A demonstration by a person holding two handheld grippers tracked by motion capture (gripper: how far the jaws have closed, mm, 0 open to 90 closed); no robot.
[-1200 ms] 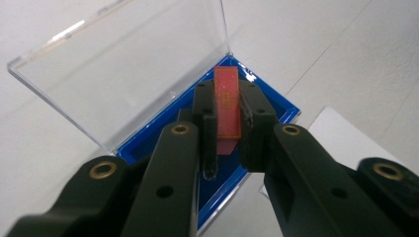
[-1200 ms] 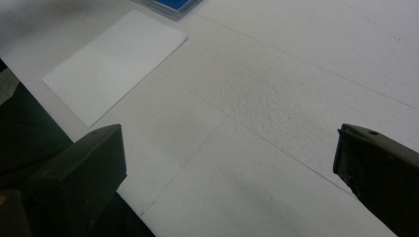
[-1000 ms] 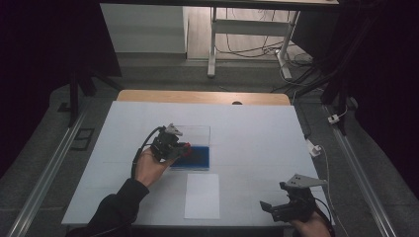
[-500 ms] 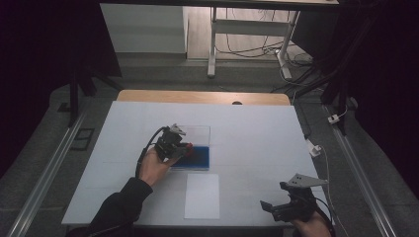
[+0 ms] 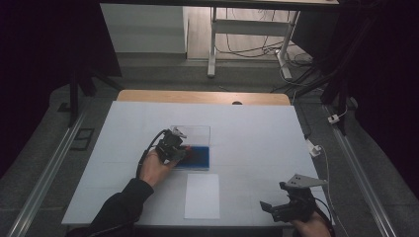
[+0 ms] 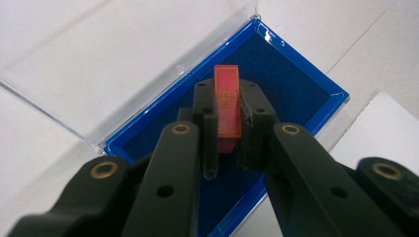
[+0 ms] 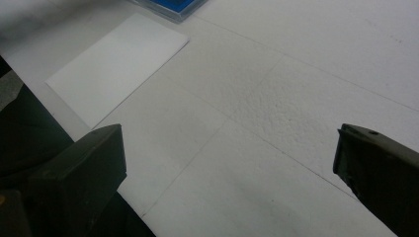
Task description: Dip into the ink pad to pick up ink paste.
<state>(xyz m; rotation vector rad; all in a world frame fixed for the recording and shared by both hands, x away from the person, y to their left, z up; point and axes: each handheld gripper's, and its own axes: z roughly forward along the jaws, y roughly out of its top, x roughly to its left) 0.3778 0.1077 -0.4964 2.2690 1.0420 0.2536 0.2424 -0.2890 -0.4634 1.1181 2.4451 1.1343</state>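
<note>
Red, flat rectangular block (image 6: 227, 106) is pinched by the left gripper (image 6: 228, 143) at frame centre, over the blue-lined clear plastic case (image 6: 296, 84); the right gripper (image 7: 227, 168) is spread wide.

red block (image 6: 228, 106), blue-lined case (image 6: 296, 84), white sheet (image 5: 202, 195)

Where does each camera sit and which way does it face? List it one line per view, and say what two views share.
High view: above the person's side, looking forward and down on the table; both forearms show.
Left gripper view: on the left gripper, looking along jaws shut on a red block over the blue case.
Right gripper view: on the right gripper, looking low across the table; open jaws.
All views share the white sheet.
</note>
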